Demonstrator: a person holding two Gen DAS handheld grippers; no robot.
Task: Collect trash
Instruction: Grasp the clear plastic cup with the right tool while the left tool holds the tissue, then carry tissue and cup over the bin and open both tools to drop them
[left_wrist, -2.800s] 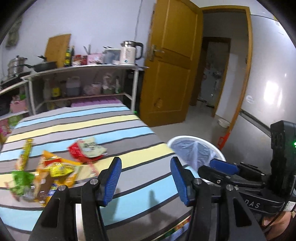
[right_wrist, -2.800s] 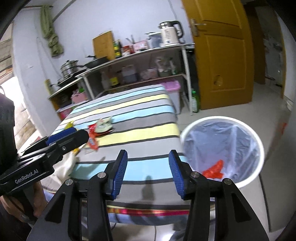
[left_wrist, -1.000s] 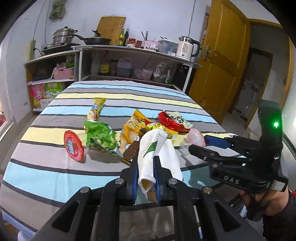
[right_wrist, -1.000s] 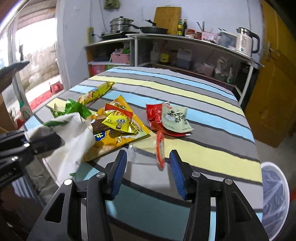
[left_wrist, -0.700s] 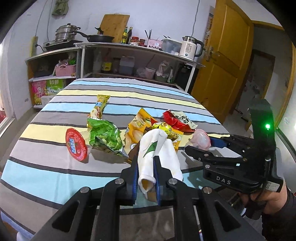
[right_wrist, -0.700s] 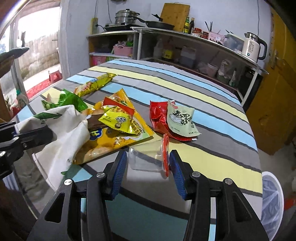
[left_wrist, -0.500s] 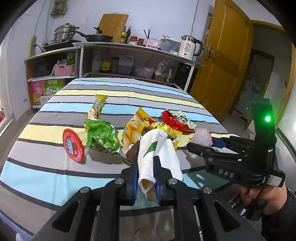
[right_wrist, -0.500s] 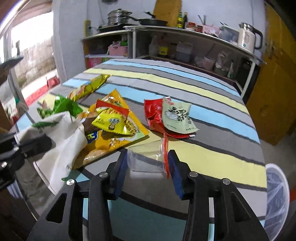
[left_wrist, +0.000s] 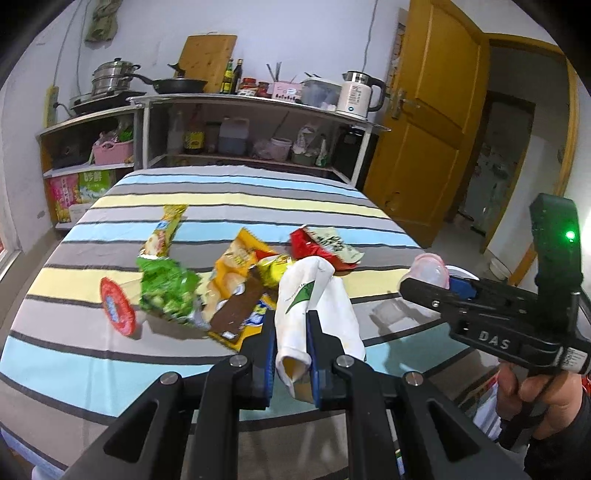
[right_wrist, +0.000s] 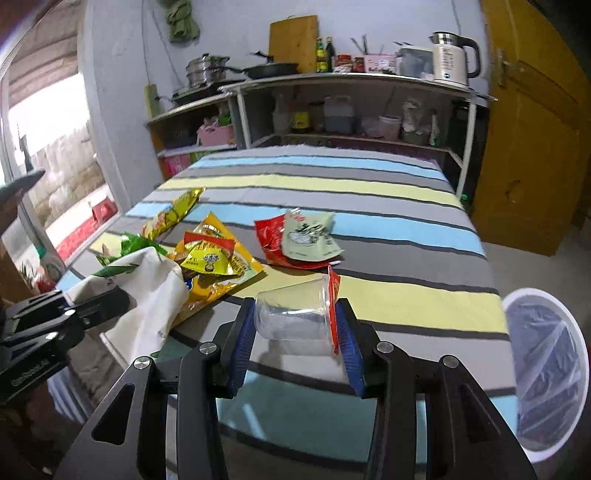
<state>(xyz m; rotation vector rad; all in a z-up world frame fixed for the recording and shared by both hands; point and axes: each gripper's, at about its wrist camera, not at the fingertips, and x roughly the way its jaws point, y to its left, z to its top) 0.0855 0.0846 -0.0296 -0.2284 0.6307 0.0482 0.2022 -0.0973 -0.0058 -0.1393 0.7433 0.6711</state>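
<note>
My left gripper (left_wrist: 291, 325) is shut on a white bag with a green leaf print (left_wrist: 314, 291), held over the striped table's near edge. My right gripper (right_wrist: 295, 330) has its blue pads pressed on a clear plastic cup with a red lid (right_wrist: 291, 314), lifted just above the tablecloth. In the left wrist view that cup (left_wrist: 430, 267) shows at the right gripper's tip. Snack wrappers lie mid-table: green (left_wrist: 166, 288), yellow-orange (left_wrist: 232, 262), red and white (right_wrist: 303, 236), a long yellow one (left_wrist: 164, 229) and a red round lid (left_wrist: 116, 306). The lined white bin (right_wrist: 513, 299) stands right of the table.
Striped tablecloth (right_wrist: 369, 192) covers the table. Behind it stand metal shelves (left_wrist: 255, 103) with a kettle (right_wrist: 452, 57), pans and bottles. A wooden door (left_wrist: 424, 147) is at the right. A hand (left_wrist: 546, 402) grips the right gripper's handle.
Both grippers left the bin side, where they were open. The left now holds the white bag. The right closed its pads on the clear cup and raised it off the cloth.
</note>
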